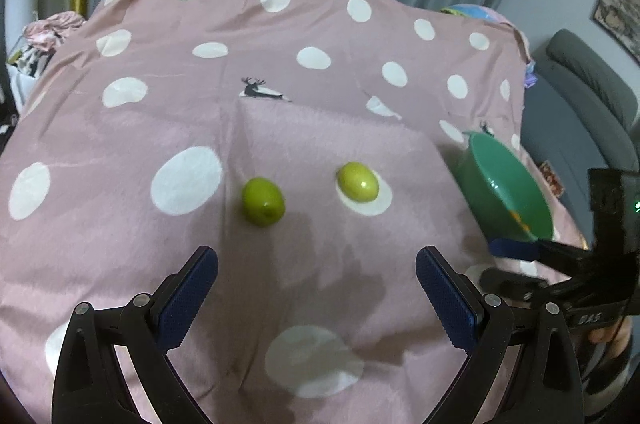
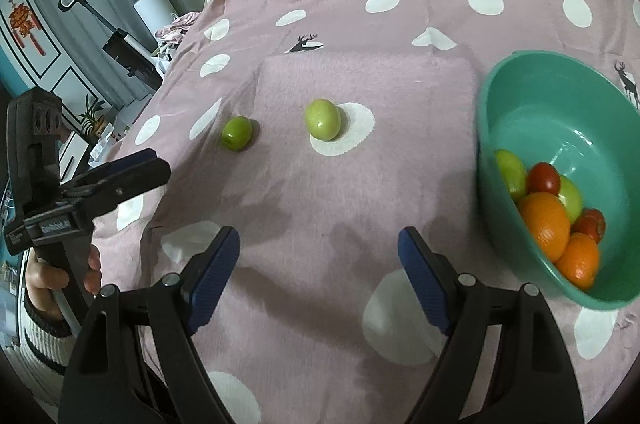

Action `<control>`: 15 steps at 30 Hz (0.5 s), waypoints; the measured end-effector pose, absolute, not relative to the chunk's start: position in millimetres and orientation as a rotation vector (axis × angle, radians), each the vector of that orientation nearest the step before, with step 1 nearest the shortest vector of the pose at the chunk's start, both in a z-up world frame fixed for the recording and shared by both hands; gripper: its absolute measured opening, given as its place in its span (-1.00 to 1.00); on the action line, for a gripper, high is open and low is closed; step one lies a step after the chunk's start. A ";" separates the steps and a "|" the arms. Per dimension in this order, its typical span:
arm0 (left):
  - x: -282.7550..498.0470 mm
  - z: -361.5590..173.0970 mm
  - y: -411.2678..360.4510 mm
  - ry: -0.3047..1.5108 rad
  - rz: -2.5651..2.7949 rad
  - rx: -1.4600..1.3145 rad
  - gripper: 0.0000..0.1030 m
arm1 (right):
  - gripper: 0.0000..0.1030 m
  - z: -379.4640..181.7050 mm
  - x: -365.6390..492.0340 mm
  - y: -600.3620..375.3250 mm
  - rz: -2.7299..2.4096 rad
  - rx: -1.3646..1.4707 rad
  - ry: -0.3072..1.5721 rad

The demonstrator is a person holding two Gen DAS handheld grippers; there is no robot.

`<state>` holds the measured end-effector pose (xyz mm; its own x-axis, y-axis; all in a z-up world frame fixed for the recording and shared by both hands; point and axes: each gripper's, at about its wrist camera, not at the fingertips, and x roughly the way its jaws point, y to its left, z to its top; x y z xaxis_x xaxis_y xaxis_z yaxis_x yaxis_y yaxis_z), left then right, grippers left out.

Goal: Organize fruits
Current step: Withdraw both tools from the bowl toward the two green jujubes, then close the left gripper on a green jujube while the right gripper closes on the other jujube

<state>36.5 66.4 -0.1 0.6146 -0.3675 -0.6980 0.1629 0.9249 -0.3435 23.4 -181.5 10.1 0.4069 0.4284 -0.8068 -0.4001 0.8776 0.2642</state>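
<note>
**Two fruits on the cloth, the rest in the bowl**

In the right wrist view, the smaller loose fruit point(image 2: 237, 133) lies left of centre on the tablecloth point(image 2: 400, 4), with the larger loose fruit point(image 2: 323, 119) to its right, the two apart. The bowl point(image 2: 520, 72) sits at the right edge of the frame, well right of both, and holds a pile of fruit point(image 2: 548, 220) in its lower part. In the left wrist view the same pair lie at mid-frame, with the bowl at the right edge.
</note>
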 end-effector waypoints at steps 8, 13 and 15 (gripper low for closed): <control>63.9 0.8 58.8 0.864 -0.368 -0.245 0.69 | 0.59 2.4 36.6 -171.2 0.550 0.041 1.031; 84.6 -8.4 53.3 0.900 -0.355 -0.218 0.47 | 0.59 -0.8 42.7 -168.5 0.558 0.040 1.034; 94.0 -15.8 52.6 0.930 -0.340 -0.216 0.37 | 0.59 -1.3 45.6 -168.1 0.560 0.040 1.034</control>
<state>94.0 52.6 -15.8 0.5504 -0.3765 -0.7452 0.1925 0.9257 -0.3255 45.6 -168.1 -1.3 0.3847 0.4574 -0.8018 -0.4208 0.8600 0.2887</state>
